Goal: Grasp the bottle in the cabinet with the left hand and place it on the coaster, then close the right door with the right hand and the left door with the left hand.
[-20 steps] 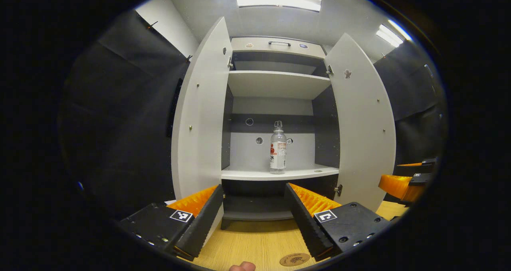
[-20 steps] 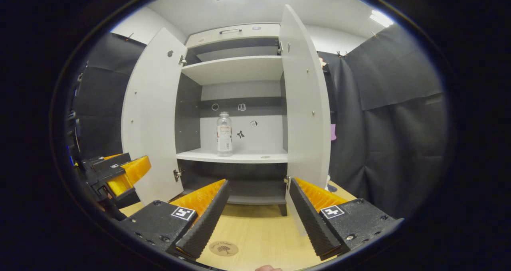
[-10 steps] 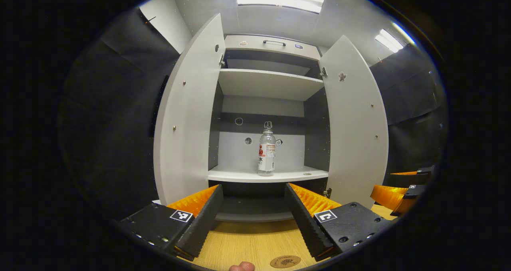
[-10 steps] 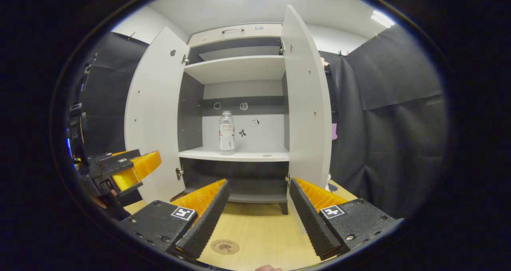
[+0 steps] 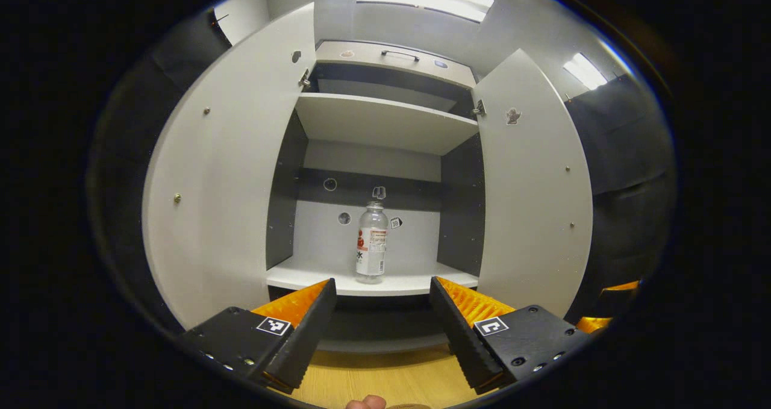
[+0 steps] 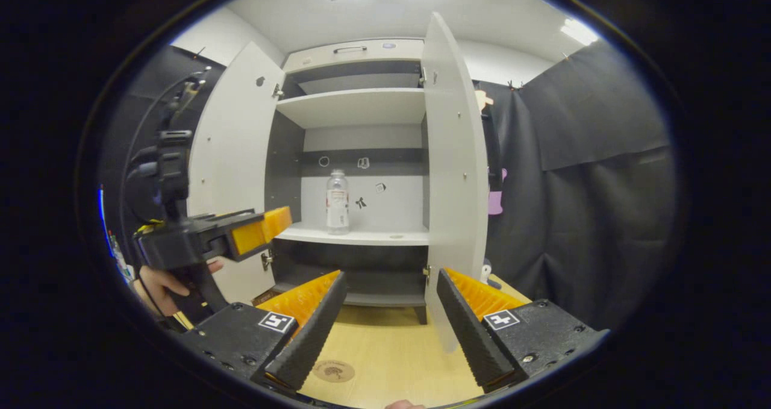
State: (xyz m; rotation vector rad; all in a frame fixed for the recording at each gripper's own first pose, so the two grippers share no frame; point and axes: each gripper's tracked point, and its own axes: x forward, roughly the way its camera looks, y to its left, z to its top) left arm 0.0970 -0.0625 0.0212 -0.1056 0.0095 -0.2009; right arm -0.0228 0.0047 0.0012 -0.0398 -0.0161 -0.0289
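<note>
On the cabinet's lower shelf: bottle (image 5: 371, 243), clear, upright, label on its side, near the middle of the shelf, close to the back panel; nothing touches it.
Bottle, right gripper view: same place (image 6: 337, 202), standing left of the shelf's middle, well behind both doors.
Shelf: lower shelf (image 5: 313, 281) white, bare apart from the bottle; upper shelf (image 5: 385, 120) above it.
Left tool: left tool (image 5: 381, 312) fingers spread wide, gripping nothing; aimed at the cabinet opening, bottle seen in the gap above the fingertips, well apart from them.
Left tool, right gripper view: left tool (image 6: 265, 228) held level just in front of the left door, tip toward the cabinet interior; a hand (image 6: 159, 282) grips its handle below.
Right tool: right tool (image 6: 388, 312) fingers spread wide, nothing between them; held back from the cabinet, over the bench.
Cabinet: cabinet (image 6: 352, 50) white with dark inner walls, standing at the far end of the bench.
Doors: left door (image 5: 223, 186) and right door (image 5: 530, 192) both swung open.
Coaster: coaster (image 6: 333, 370) round, brown, flat on the bench in front of the cabinet, by the right tool's left finger.
Bench: bench (image 6: 391, 349) light wood.
</note>
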